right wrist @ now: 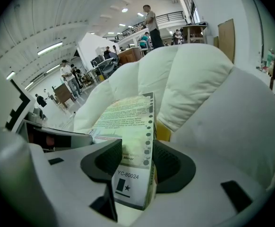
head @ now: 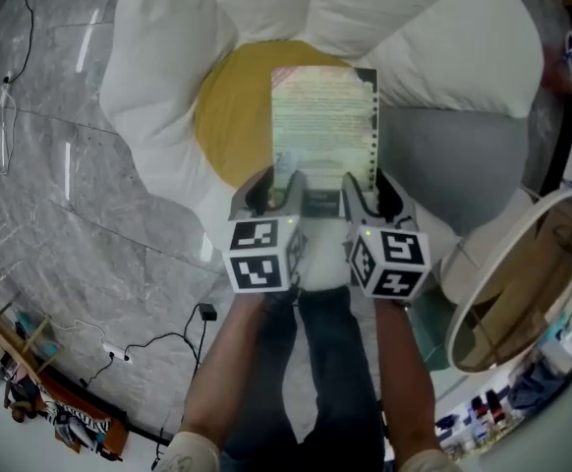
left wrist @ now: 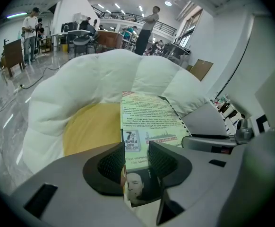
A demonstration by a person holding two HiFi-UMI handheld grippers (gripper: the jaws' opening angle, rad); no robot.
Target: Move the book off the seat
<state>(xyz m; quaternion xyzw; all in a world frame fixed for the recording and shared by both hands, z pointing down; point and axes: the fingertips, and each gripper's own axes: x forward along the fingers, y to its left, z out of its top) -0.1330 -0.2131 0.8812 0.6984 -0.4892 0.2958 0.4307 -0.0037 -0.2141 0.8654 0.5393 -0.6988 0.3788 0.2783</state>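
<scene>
Paperback book (head: 322, 126), pale green with its back cover up, is hanging over the round yellow centre (head: 229, 116) of the white petal-shaped cushion seat (head: 158, 77). We are pinching its near edge with both tools, the left gripper (head: 275, 187) and right gripper (head: 369, 191) each clamping one corner, sharing the weight so the floppy cover is not sagging.

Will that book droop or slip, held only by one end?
Likely stiff enough: the book sticks out straight, no sag. Slipping seems unlikely, with the left gripper and right gripper each clamping its near edge.
</scene>
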